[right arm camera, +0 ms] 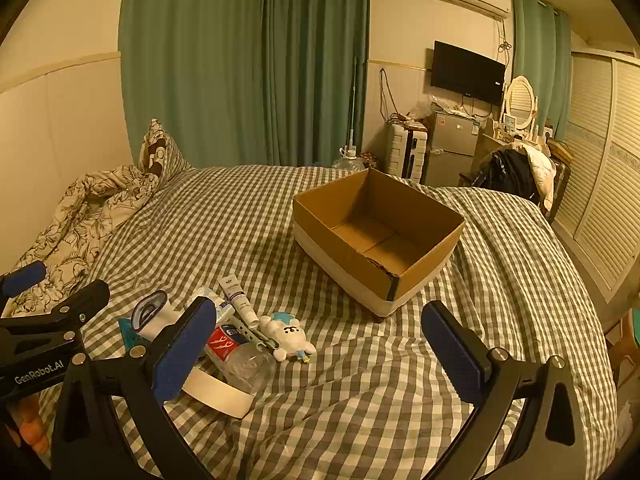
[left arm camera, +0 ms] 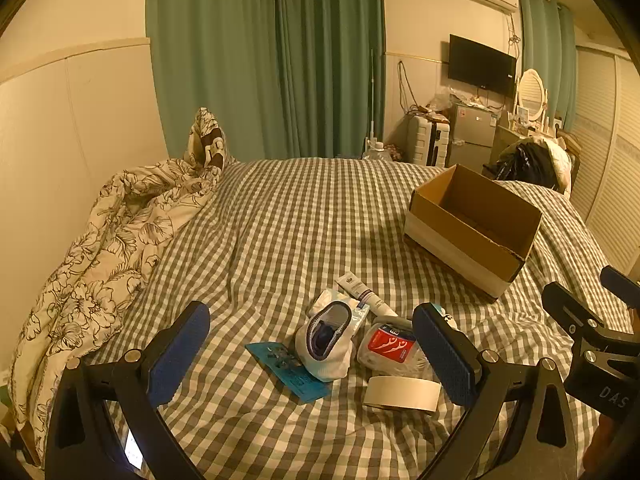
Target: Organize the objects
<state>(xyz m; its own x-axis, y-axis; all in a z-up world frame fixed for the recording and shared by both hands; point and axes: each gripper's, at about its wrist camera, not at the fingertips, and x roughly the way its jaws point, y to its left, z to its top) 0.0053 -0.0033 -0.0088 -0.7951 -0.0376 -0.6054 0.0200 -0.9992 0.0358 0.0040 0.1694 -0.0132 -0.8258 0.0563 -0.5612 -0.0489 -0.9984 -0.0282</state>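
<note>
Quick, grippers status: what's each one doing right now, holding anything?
Left gripper: open, holding nothing, above the pile of items on the bed.
Right gripper: open, holding nothing, over the bedsheet before the cardboard box.

Green-checked sheet [right arm camera: 248, 216], brown box [right arm camera: 378, 216], blue-padded tongs [right arm camera: 320, 356]

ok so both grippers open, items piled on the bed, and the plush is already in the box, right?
Not quite. The box is empty in the right wrist view; the plush lies on the bed with the pile. Both the left gripper and right gripper are open.
</note>
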